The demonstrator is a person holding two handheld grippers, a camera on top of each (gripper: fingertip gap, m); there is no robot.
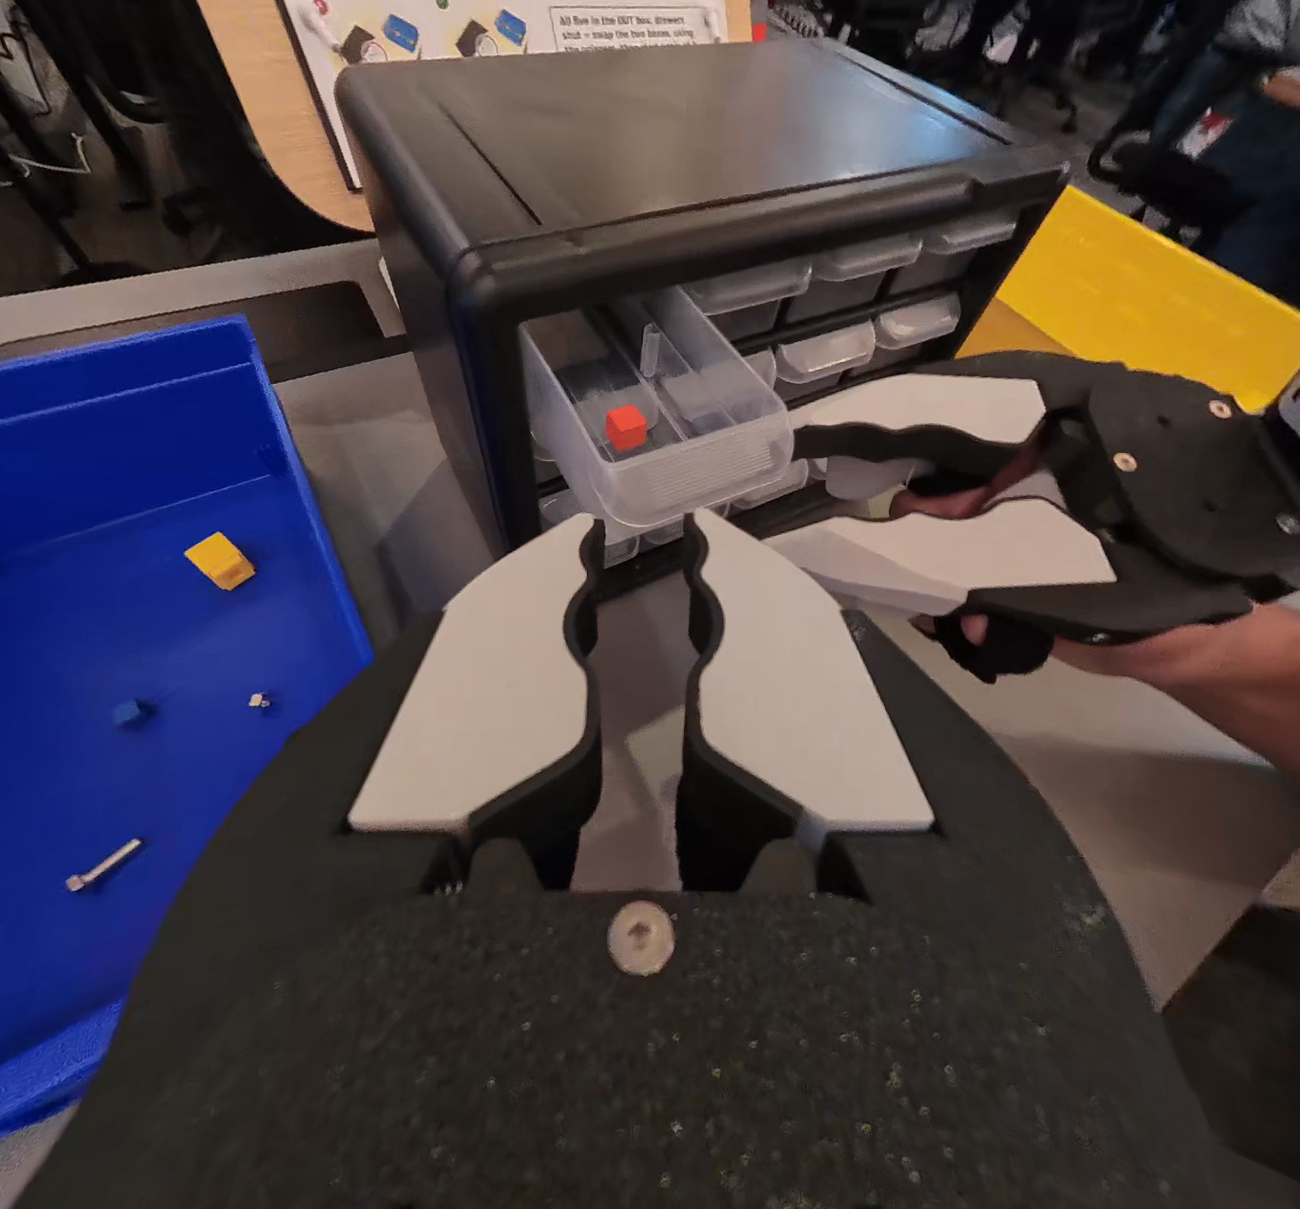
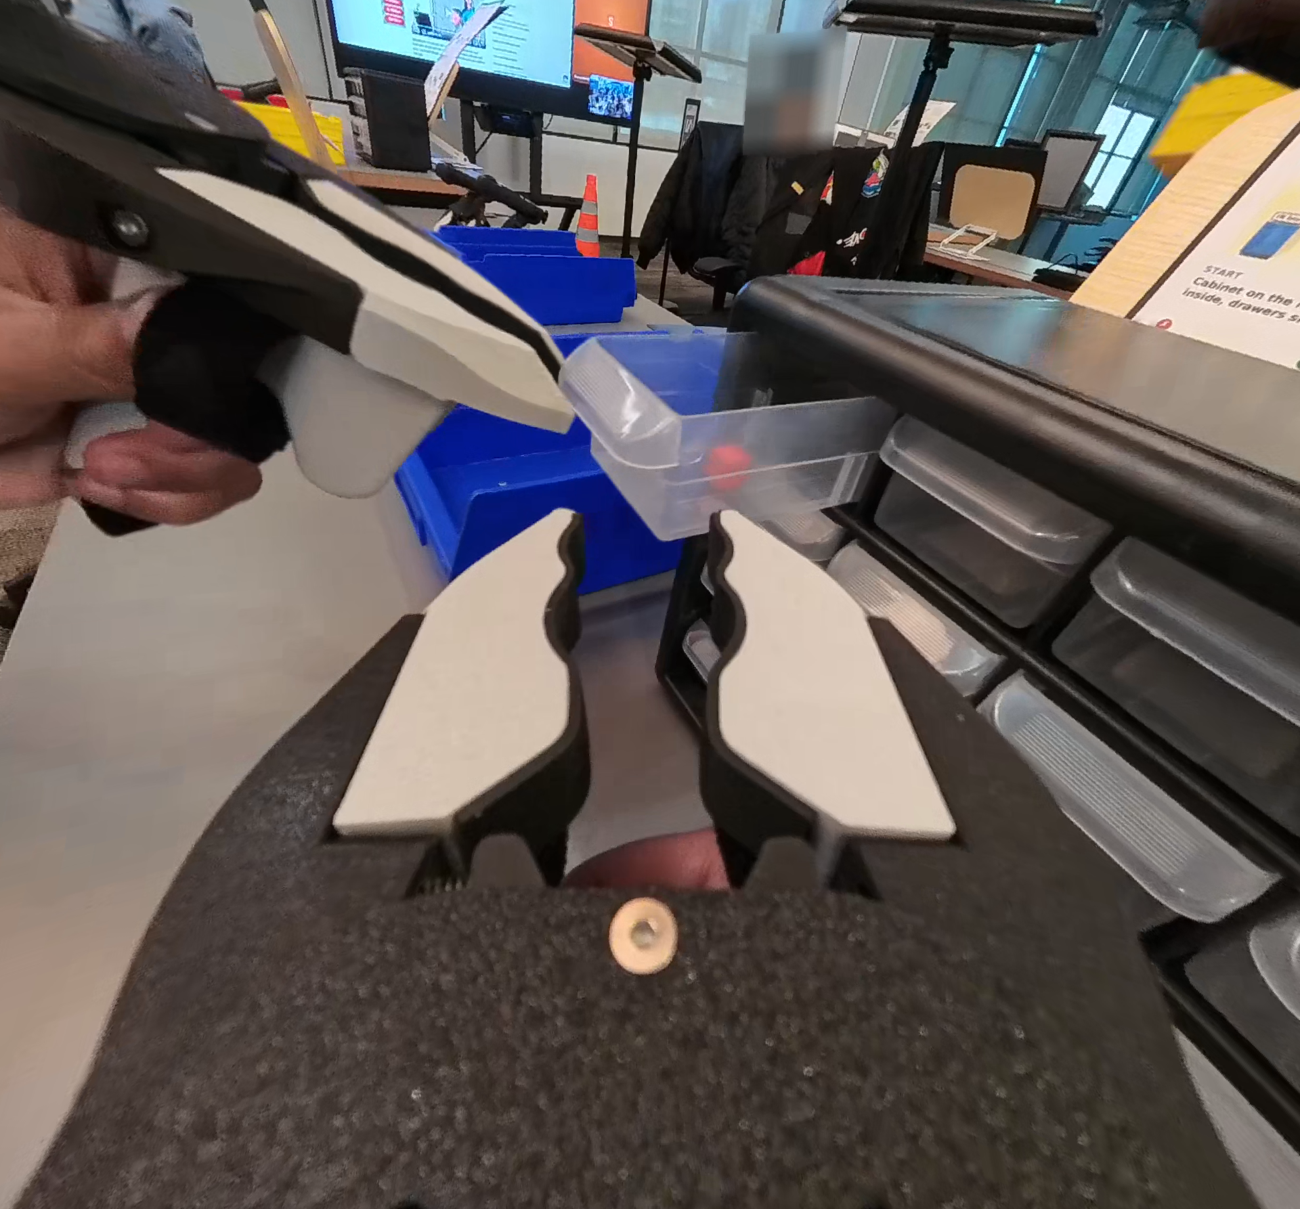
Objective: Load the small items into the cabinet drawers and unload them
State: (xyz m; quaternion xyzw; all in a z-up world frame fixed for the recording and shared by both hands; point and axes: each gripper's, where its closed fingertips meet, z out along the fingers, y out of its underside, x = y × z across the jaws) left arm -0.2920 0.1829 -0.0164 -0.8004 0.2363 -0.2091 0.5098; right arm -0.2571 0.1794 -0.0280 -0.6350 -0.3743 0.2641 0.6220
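Grey fingers of left gripper (image 1: 644, 528) and right gripper (image 2: 644, 528) slightly parted, empty, just beside clear drawer (image 1: 693, 472).

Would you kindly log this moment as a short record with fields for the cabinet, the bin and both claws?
cabinet: black drawer cabinet on the table, clear drawers
open drawer: top row, left end, pulled out
drawer contents: red cube
blue bin: left of the cabinet; holds yellow block, blue cube, bolt, small metal piece
left claw: open, empty, just below the drawer front
right claw: open, empty, beside the drawer
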